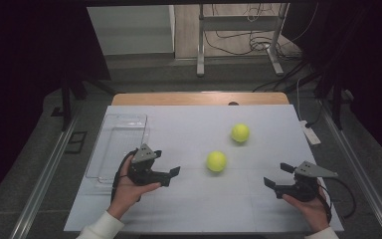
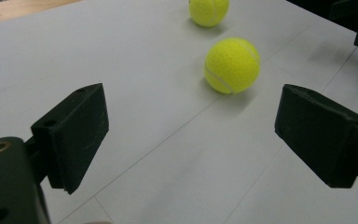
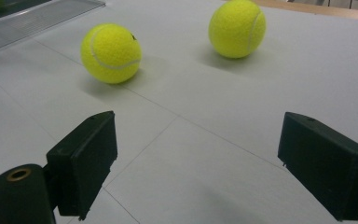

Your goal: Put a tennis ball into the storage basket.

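From above, the left gripper (image 1: 171, 174) has its jaws apart and empty, aimed at the near fuzzy yellow-green tennis ball (image 1: 216, 161) on the white table (image 1: 189, 209); a second tennis ball (image 1: 240, 133) lies farther right, and a clear plastic tray (image 1: 122, 144) sits at the left.

In the left gripper view, the near ball (image 2: 232, 65) lies ahead, right of centre, so one pad may nudge it and roll it off.

In the right gripper view, the right gripper (image 3: 196, 168) also gapes empty.
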Motion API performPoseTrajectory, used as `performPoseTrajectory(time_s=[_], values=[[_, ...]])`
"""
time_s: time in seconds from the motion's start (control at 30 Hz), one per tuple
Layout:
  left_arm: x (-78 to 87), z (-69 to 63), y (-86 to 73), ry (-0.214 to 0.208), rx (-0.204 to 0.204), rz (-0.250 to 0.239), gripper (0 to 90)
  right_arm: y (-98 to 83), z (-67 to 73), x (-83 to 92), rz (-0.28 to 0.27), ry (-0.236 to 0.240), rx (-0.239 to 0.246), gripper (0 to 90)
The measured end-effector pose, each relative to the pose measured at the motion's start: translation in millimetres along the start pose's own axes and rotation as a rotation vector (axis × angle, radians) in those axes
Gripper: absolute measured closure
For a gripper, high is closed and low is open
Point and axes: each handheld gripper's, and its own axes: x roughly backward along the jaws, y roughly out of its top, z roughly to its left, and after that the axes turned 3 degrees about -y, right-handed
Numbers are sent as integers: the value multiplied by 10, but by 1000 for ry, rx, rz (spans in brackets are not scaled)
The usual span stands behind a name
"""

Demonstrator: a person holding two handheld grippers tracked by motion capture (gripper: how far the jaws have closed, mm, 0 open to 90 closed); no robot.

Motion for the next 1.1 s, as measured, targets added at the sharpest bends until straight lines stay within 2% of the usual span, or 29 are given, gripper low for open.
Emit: performPoseTrajectory(time_s=[0.37,0.97,1.1], values=[[-88,15,67,-27,10,18,108,-2,13,-14,8,-1,7,123],[-318,-10,175,-56,-14,53,107,-21,16,-43,21,5,14,123],[-340,-24,220,-81,-7,44,107,-8,20,-72,26,3,19,123]])
